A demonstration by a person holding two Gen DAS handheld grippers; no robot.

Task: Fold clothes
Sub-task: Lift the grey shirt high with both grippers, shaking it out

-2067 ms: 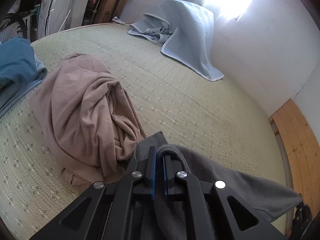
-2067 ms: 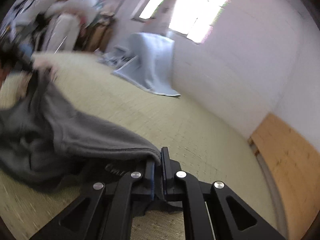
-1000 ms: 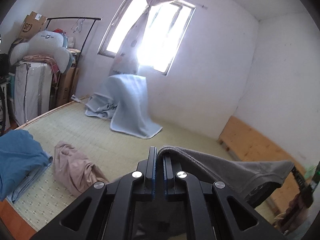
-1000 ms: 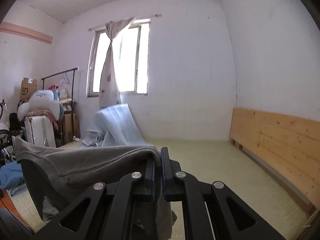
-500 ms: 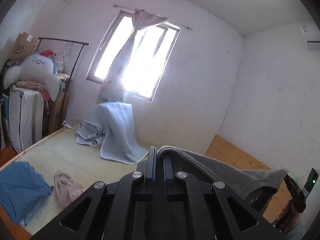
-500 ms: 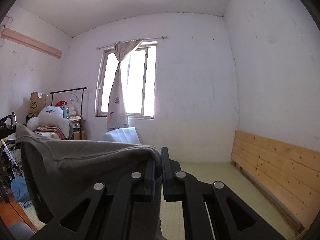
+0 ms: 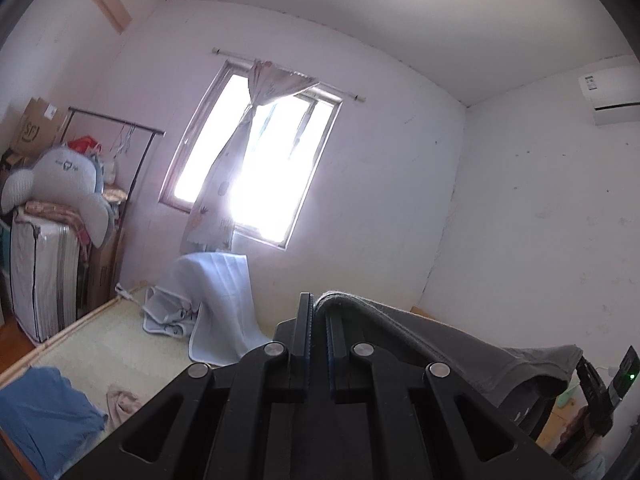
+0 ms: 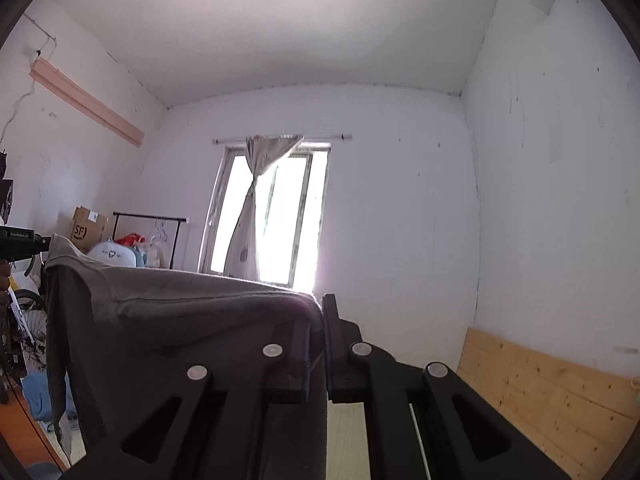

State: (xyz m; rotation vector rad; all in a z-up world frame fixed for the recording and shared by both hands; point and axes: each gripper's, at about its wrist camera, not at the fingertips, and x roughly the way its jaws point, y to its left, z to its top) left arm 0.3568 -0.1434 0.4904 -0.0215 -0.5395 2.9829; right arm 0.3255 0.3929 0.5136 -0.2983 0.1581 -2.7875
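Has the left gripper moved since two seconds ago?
Yes. The left gripper, shut on the gray garment, has risen and tilted upward: the mat filled its view earlier, whereas now the window and ceiling do.

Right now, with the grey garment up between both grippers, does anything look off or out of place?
Nothing odd with the hold: the grey garment is clamped in the left gripper and right gripper and stretched between them. Below, a pink garment lies crumpled on the mat beside blue clothes, unfolded.

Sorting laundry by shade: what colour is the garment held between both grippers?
Dark grey, plain; the garment shows best in the right wrist view.
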